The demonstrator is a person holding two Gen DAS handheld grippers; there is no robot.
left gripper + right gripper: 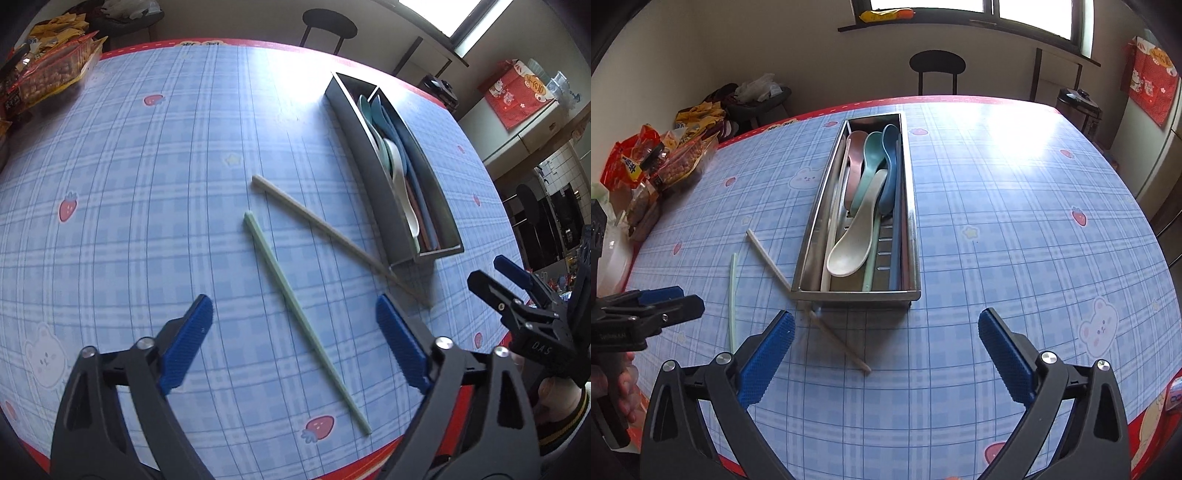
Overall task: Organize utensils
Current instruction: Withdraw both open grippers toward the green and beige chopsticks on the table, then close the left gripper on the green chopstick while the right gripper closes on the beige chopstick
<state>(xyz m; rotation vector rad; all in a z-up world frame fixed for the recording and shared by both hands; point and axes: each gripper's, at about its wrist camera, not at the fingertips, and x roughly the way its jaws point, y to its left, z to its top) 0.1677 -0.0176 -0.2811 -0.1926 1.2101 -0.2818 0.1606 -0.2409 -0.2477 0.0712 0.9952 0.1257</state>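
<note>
Left wrist view
Left claw (293, 341): jaws apart, ribbed blue pads, nothing between.
Green chopstick (301, 314): slim, matte, on the checked bench (129, 184), running far-left to near-right.
Beige chopstick (325, 232): slim, angled toward the tray.

Right wrist view
Right claw (886, 349): jaws wide apart, empty.
Steel tray (812, 221): long, shiny, holding smooth plastic spoons (857, 236), long axis near to far.
</note>
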